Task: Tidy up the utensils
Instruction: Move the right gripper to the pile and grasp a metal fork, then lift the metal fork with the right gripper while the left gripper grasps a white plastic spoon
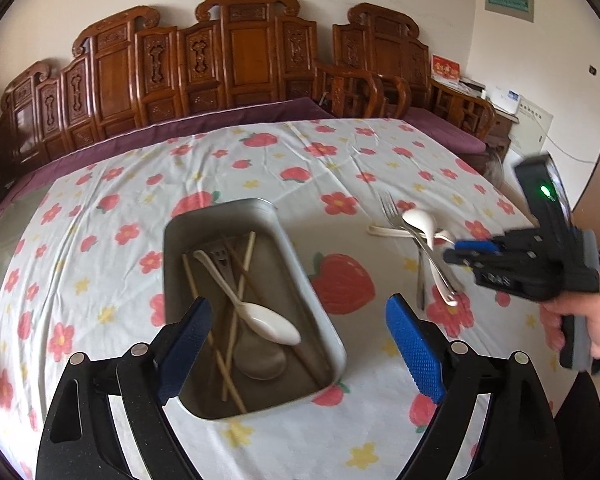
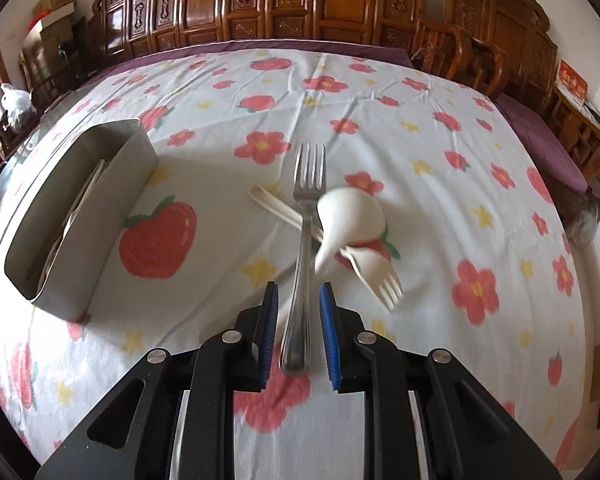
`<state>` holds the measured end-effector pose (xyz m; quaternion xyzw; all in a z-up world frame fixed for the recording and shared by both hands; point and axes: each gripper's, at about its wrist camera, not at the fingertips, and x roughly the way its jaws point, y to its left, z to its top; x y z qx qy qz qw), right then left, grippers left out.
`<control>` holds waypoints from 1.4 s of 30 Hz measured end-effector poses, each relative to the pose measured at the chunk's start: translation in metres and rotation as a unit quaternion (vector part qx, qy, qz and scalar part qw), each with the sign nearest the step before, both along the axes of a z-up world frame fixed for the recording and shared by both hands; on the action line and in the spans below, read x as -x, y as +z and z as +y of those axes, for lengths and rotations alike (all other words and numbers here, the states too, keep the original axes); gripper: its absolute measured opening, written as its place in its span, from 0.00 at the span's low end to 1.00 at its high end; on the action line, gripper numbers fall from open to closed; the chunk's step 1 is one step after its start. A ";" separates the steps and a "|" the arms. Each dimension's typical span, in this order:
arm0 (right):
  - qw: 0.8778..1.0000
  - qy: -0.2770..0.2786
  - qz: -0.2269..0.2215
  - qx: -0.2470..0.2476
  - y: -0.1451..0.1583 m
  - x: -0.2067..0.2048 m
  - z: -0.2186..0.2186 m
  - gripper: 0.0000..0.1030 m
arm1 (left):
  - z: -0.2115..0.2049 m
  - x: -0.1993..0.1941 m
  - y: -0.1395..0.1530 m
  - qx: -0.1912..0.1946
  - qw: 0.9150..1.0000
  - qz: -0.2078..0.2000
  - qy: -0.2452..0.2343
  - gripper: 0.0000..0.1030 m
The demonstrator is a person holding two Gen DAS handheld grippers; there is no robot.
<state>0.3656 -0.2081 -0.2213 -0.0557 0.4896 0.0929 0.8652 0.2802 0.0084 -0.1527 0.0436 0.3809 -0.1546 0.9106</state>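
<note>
The right wrist view shows the metal fork (image 2: pixel 307 216) lying on the flowered cloth of the table (image 2: pixel 440 184), with its tines pointing away from the camera and its handle end coming back between the two blue pads of the right tongs (image 2: pixel 299 332). So the long axis of the fork runs almost along the line in which these tongs point, and the handle sits in the gap, a little closer to the left pad. The jaws stand narrow but I see cloth on both sides of the handle (the picture is blurred here), so I judge that the pads do not press on it yet. Across the fork's neck lie a white spoon (image 2: pixel 350 216) and a white plastic fork (image 2: pixel 376 276), and a pale handle (image 2: pixel 276 206) passes under it; lifting the metal fork will probably disturb them. The grey tray (image 2: pixel 112 184) stands well apart to the left of this small heap. In the left wrist view the left tongs (image 1: pixel 300 344) are wide and hold nothing; they hover over the near end of the tray (image 1: pixel 300 264), where another white spoon (image 1: pixel 260 320), wooden chopsticks (image 1: pixel 236 320) and a dark spatula (image 1: pixel 224 264) already lie. The right tongs (image 1: pixel 456 250), held by a hand (image 1: pixel 580 320), are clearly the nearer to the heap, so the next pick seems to belong to them.
</note>
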 end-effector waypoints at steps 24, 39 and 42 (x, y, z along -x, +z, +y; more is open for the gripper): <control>0.996 0.018 0.066 0.061 -0.029 -0.051 0.024 0.09 | -0.016 0.006 -0.006 -0.007 1.000 0.006 -0.021 0.83; 1.000 0.018 0.009 0.002 0.025 0.028 -0.025 0.09 | -0.054 0.020 -0.013 -0.026 0.998 0.010 -0.051 0.83; 1.000 0.009 0.005 -0.008 0.027 0.043 -0.043 0.09 | -0.066 0.020 -0.014 -0.034 0.998 0.011 -0.055 0.82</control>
